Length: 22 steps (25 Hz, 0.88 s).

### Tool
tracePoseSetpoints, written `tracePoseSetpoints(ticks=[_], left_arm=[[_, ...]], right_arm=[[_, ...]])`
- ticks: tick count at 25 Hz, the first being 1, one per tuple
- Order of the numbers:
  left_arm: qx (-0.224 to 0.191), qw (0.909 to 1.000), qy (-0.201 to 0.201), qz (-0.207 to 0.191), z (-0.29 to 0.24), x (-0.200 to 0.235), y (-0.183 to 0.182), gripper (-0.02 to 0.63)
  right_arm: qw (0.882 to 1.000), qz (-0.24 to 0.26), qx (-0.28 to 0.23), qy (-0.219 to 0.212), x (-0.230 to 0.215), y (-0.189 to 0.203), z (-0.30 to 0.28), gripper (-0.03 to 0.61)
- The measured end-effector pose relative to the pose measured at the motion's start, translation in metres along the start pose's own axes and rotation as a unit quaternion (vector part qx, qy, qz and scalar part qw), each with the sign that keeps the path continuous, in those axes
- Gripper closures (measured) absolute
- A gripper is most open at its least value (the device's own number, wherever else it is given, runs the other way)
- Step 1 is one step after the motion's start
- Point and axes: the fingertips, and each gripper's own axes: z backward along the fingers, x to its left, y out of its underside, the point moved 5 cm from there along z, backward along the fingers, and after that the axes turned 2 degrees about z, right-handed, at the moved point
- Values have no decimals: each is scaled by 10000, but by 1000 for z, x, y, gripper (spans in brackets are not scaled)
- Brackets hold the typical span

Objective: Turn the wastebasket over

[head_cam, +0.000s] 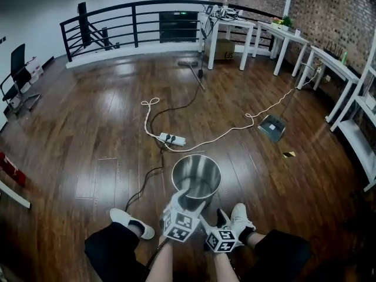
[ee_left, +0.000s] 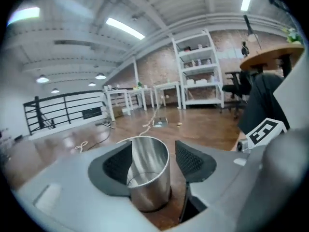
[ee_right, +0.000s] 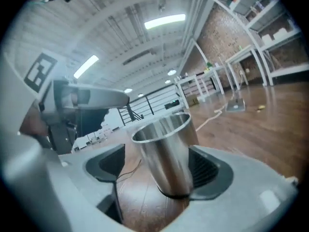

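Observation:
The wastebasket (head_cam: 196,175) is a shiny steel cylinder that stands upright on the wooden floor, its open mouth upward, just ahead of the person's feet. My left gripper (head_cam: 183,201) hovers at its near rim, and my right gripper (head_cam: 215,217) sits lower and closer to the person. In the left gripper view the wastebasket (ee_left: 149,178) shows between the wide-apart dark pads (ee_left: 190,161) of my left gripper (ee_left: 153,163), with no pad pressing on it. In the right gripper view the wastebasket (ee_right: 169,153) looks tilted between the spread pads (ee_right: 206,170) of my right gripper (ee_right: 157,170).
A white power strip (head_cam: 171,138) with black and white cables lies beyond the basket. A dustpan (head_cam: 272,127) sits at right, white tables (head_cam: 232,31) and shelves along the brick wall, a black railing (head_cam: 135,22) at the back, and a chair (head_cam: 17,75) at left. The person's shoes (head_cam: 130,221) flank the grippers.

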Motion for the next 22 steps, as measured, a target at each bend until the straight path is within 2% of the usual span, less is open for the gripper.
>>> tracePoseSetpoints(ticks=[2,4,6,9,12,14,16,22], left_arm=[[-517,9962,-499,490,48,-1,-10,291],[-979,9889,-791,791,98,-11,-18,273],[-1454,9816,-900,852,145,-30,-33,273],[-2136,9693,-1052,610,206,-60,-61,273],[-2500,9603,-1157,430,247,-88,-86,278],[-2521,9576,-1306,486,262,-99,-94,278],[-2503,9566,-1371,581,270,-106,-98,278],[-2568,9562,-1328,463,276,-125,-103,278]], right_arm=[[9979,456,-421,-189,11,-34,37,186],[9920,969,-775,-251,25,-67,78,186],[9810,1611,-1060,-198,45,-100,120,186],[9582,2352,-1631,-42,79,-146,185,186],[9452,2481,-2120,92,107,-178,242,187],[9424,2575,-2130,156,119,-187,265,189],[9438,2634,-1980,266,126,-188,275,195],[9532,2318,-1898,415,121,-184,290,216]])
